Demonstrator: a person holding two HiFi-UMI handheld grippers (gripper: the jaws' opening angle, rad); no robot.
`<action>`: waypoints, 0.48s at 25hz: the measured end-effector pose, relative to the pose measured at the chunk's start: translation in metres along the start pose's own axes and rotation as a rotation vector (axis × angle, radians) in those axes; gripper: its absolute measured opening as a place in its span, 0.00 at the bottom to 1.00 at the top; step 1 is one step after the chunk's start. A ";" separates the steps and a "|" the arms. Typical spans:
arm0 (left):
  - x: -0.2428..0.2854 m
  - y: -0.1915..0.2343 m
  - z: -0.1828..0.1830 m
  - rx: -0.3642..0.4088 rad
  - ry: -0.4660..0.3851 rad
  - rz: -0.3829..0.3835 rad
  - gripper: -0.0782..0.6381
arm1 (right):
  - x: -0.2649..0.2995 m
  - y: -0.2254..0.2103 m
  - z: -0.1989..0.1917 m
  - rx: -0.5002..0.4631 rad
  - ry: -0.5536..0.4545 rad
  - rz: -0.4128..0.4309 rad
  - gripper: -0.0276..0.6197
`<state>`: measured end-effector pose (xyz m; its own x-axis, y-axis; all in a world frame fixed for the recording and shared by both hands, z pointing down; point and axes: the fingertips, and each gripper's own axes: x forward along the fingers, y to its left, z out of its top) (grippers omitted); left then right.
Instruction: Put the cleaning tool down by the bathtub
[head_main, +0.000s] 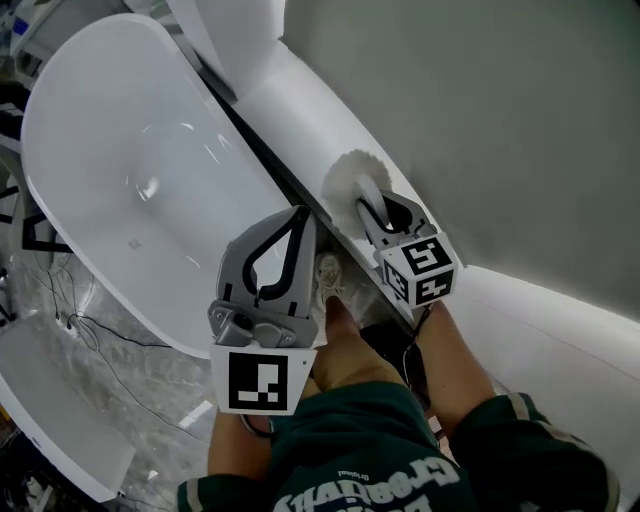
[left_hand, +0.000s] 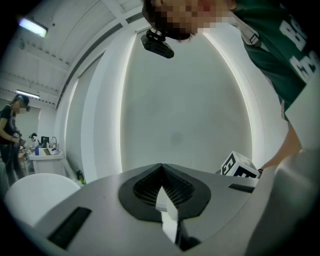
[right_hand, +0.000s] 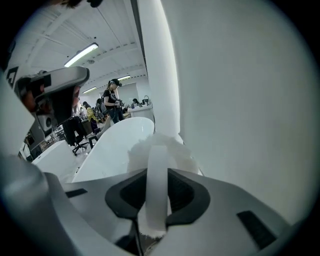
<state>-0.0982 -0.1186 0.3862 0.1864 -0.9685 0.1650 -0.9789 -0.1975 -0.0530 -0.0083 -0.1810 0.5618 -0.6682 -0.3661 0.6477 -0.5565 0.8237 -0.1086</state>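
Beside the bathtub (head_main: 90, 200), right tool (head_main: 383, 208) pinches a white, perhaps fluffy scrubber (head_main: 348, 175); left tool (head_main: 300, 215) closed, empty.

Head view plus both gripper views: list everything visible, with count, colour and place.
bathtub: 1, white, left of the ledge
ledge: 1, white, along the grey wall
cleaning tool: 1, white fluffy head, at the ledge
cables: several, black, on the floor by the bathtub
bystander: 1, dark clothes, far background
shoe: 1, white, between bathtub and ledge
left gripper: grey, shut, empty
right gripper: grey, shut on the cleaning tool
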 end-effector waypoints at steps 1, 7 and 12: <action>0.000 0.000 0.000 -0.011 0.005 0.009 0.11 | 0.004 -0.001 -0.002 0.001 0.015 0.007 0.19; 0.024 0.014 -0.021 -0.011 0.045 0.050 0.11 | 0.063 -0.030 -0.017 -0.023 0.113 0.055 0.19; 0.029 0.014 -0.042 -0.006 0.057 0.068 0.11 | 0.105 -0.047 -0.033 -0.038 0.182 0.094 0.19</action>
<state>-0.1103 -0.1428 0.4312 0.1150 -0.9694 0.2169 -0.9896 -0.1309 -0.0603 -0.0362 -0.2436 0.6599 -0.6140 -0.2054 0.7621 -0.4744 0.8677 -0.1483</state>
